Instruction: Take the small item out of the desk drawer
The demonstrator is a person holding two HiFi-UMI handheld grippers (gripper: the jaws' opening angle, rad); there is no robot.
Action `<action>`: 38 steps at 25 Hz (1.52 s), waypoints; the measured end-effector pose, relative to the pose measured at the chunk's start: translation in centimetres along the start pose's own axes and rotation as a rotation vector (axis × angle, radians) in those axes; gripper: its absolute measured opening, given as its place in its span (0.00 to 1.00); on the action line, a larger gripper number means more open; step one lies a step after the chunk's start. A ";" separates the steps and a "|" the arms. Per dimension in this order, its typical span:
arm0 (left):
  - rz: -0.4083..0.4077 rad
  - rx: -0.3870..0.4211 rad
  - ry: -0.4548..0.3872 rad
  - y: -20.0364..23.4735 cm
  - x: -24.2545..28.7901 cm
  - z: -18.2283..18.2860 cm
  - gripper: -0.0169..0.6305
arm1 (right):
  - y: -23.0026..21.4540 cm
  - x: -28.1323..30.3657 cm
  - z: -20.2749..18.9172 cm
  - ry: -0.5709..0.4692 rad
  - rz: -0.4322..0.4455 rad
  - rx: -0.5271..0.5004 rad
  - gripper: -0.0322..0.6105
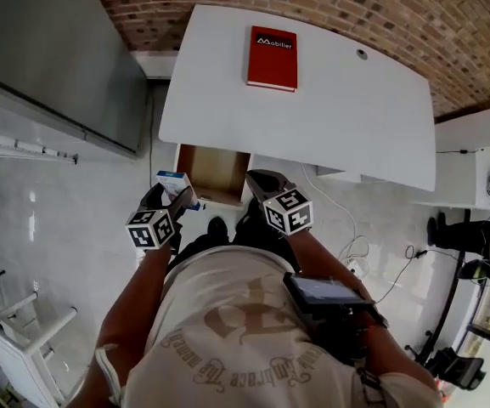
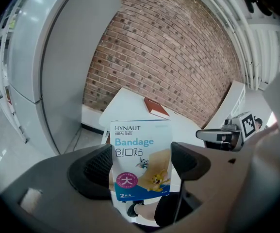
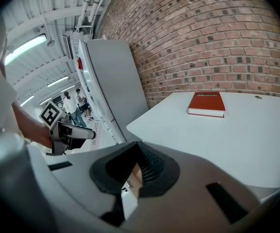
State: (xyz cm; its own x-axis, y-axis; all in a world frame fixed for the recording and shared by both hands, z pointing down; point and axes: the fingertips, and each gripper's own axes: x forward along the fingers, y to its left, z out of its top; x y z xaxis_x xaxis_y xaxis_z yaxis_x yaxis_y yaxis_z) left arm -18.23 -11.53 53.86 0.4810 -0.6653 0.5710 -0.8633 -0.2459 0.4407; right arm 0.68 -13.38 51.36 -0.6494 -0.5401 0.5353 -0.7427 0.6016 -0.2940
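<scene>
- In front of the white desk (image 1: 338, 117), nearest the person, the left gripper (image 2: 140, 165) is clenched on a white-and-blue cardboard bandage box (image 2: 140, 140). The box stands upright between the pads, clear of the drawer and out from the desk's near edge.
- The box is light card pinched by its narrow sides. I judge that a hard squeeze could buckle it, and a slack one could let it pivot or drop to the floor below the desk.
- Beside it, the right gripper (image 3: 132, 171) has its jaws drawn together on nothing.
- Under the desk's near-left corner, the open wood-lined drawer (image 1: 215, 170) juts out. A knee or either gripper could knock it during a turn away.
- The drawer's front part is covered by both grippers, so anything else inside cannot be ruled out.
- The box's lower edge sinks behind the gripper body, so how far the pads reach down it is unclear.
- At the desk's far side lies a red hardback book (image 1: 272, 57), untouched.
</scene>
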 end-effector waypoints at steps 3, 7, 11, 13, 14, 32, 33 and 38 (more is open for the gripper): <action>-0.024 0.011 -0.011 -0.2 -1.0 0.3 0.61 | 1.0 -0.2 0.3 -0.007 -0.003 -0.007 0.06; -0.043 0.037 -0.037 -0.3 -1.9 1.2 0.61 | 2.0 -0.1 1.4 -0.029 0.004 -0.029 0.06; -0.066 0.071 -0.067 -0.9 -2.6 2.4 0.61 | 2.8 -0.2 2.7 -0.060 0.006 -0.048 0.06; -0.075 0.091 -0.082 -1.2 -2.8 3.2 0.61 | 3.1 -0.4 3.3 -0.078 0.007 -0.054 0.06; -0.080 0.100 -0.089 -1.4 -2.9 3.6 0.61 | 3.3 -0.5 3.5 -0.087 0.008 -0.058 0.06; -0.154 0.197 -0.179 -5.4 -5.1 6.7 0.61 | 5.1 -5.1 6.0 -0.223 -0.021 -0.075 0.06; -0.158 0.201 -0.178 -5.7 -5.1 6.6 0.61 | 5.1 -5.4 5.8 -0.224 -0.025 -0.073 0.06; -0.182 0.218 -0.166 -6.8 -5.2 5.8 0.61 | 5.0 -6.5 4.9 -0.227 -0.051 -0.055 0.06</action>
State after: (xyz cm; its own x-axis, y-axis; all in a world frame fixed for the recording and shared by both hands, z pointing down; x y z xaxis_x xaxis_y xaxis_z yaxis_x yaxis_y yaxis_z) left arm -15.70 -10.45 43.86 0.6145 -0.6978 0.3682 -0.7865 -0.5048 0.3559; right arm 0.38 -9.70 42.55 -0.6358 -0.6853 0.3552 -0.7697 0.5977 -0.2246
